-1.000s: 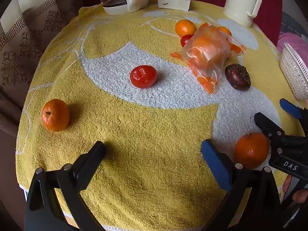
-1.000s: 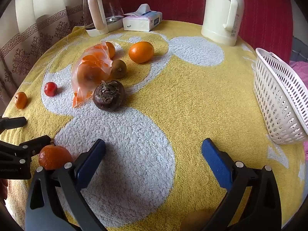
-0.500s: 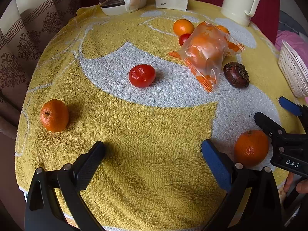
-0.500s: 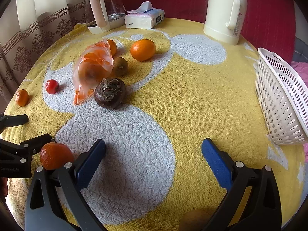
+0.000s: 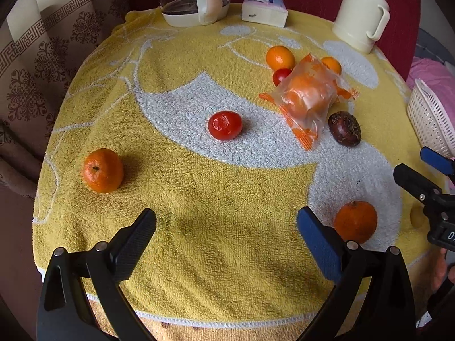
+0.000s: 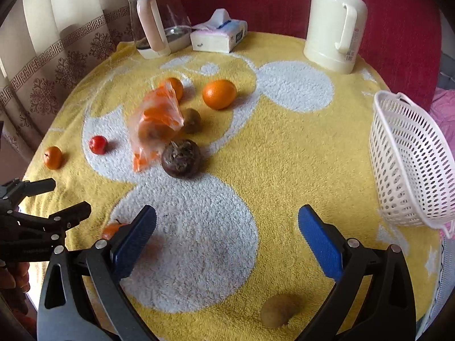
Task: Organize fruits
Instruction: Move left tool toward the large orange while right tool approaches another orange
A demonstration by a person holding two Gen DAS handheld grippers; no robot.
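Fruit lies scattered on a yellow towel-covered table (image 5: 227, 270). In the left wrist view there is a mandarin (image 5: 103, 170) at the left, a red tomato (image 5: 225, 125) in the middle, a plastic bag of oranges (image 5: 308, 98), a dark round fruit (image 5: 344, 128) and a near mandarin (image 5: 355, 221). My left gripper (image 5: 226, 227) hangs open and empty over the towel's front. My right gripper (image 6: 227, 221) is also open and empty; its left finger hides part of the near mandarin (image 6: 112, 230). A brown fruit (image 6: 280, 311) lies below it. The white basket (image 6: 409, 164) lies tilted at the right.
At the back stand a glass kettle (image 6: 155, 34), a tissue pack (image 6: 217, 35) and a cream flask (image 6: 335, 25). More fruit sits by the bag: an orange (image 6: 219, 93), a kiwi (image 6: 192, 119) and a small red fruit (image 5: 281, 76). A curtain (image 5: 42, 65) hangs at the left.
My right gripper has drawn back from the near mandarin, which now shows only partly behind its left finger. The brown fruit shows more at the bottom. No fruit has moved.
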